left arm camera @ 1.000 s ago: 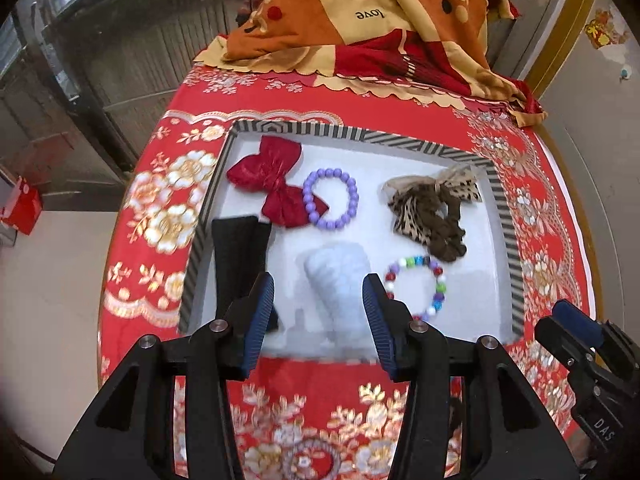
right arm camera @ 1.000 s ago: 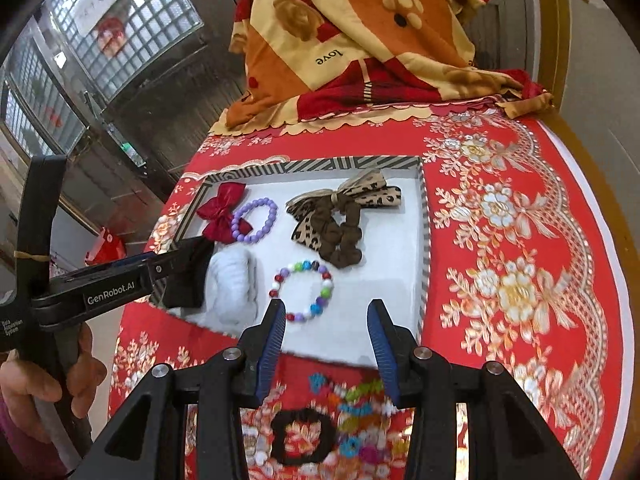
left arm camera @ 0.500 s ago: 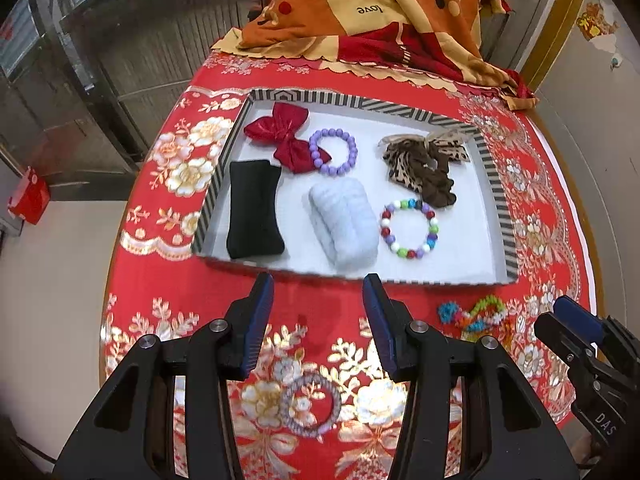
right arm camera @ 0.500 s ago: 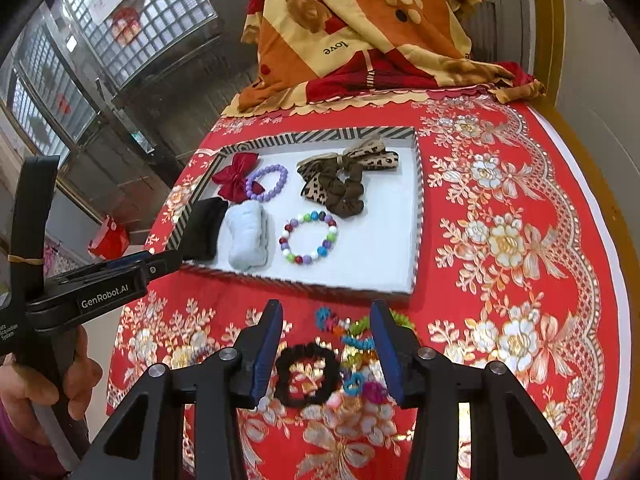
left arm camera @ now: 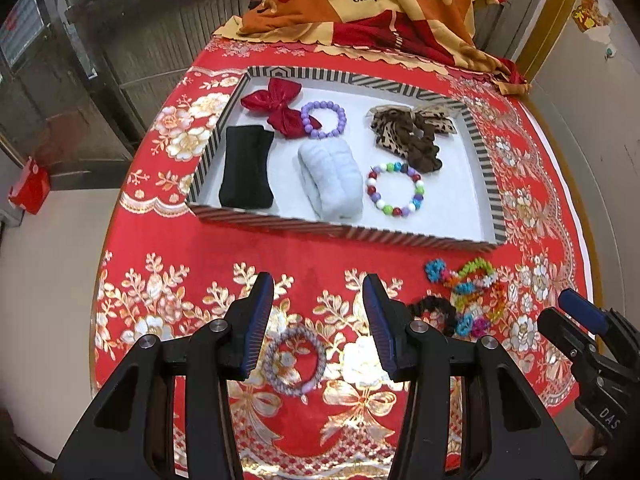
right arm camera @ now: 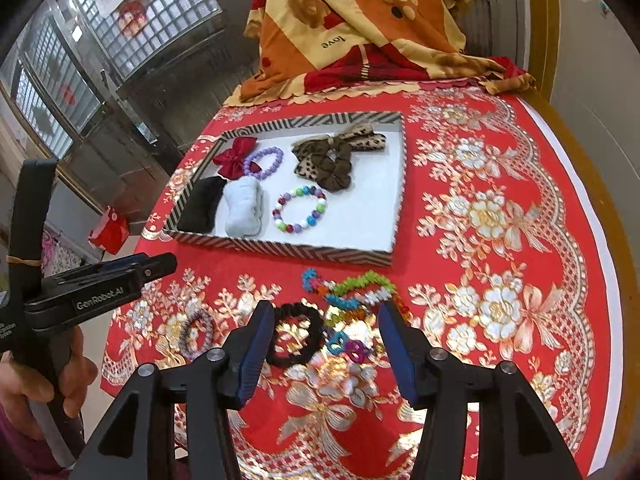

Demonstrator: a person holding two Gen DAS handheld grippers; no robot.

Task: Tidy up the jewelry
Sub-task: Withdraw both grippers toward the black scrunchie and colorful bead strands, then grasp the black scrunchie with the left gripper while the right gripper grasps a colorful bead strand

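A striped-rim tray (left arm camera: pixel 486 168) (right arm camera: pixel 398 184) holds a red bow (left arm camera: pixel 280 104), a purple bead bracelet (left arm camera: pixel 323 119), a black pouch (left arm camera: pixel 246 168), a pale blue pouch (left arm camera: pixel 330 178), a leopard scrunchie (left arm camera: pixel 412 136) and a multicolour bead bracelet (left arm camera: pixel 395 189). On the cloth in front lie a grey-purple hair tie (left arm camera: pixel 291 361) (right arm camera: pixel 196 332), a black scrunchie (right arm camera: pixel 295 334) and a heap of colourful hair ties (right arm camera: pixel 356 300) (left arm camera: pixel 472 296). My left gripper (left arm camera: pixel 318 324) hangs open above the grey-purple tie. My right gripper (right arm camera: pixel 326 340) is empty, its jaws opening over the black scrunchie.
A red floral tablecloth (right arm camera: pixel 500 216) covers the round table. A folded orange and red blanket (right arm camera: pixel 360 32) lies at the far edge. A red bag (left arm camera: pixel 30 186) sits on the floor left. A person's hand (right arm camera: pixel 48 384) holds the left gripper's handle.
Both grippers have drawn back from over the tray to the cloth in front of it. The loose hair ties have come into view. The right jaws have widened.
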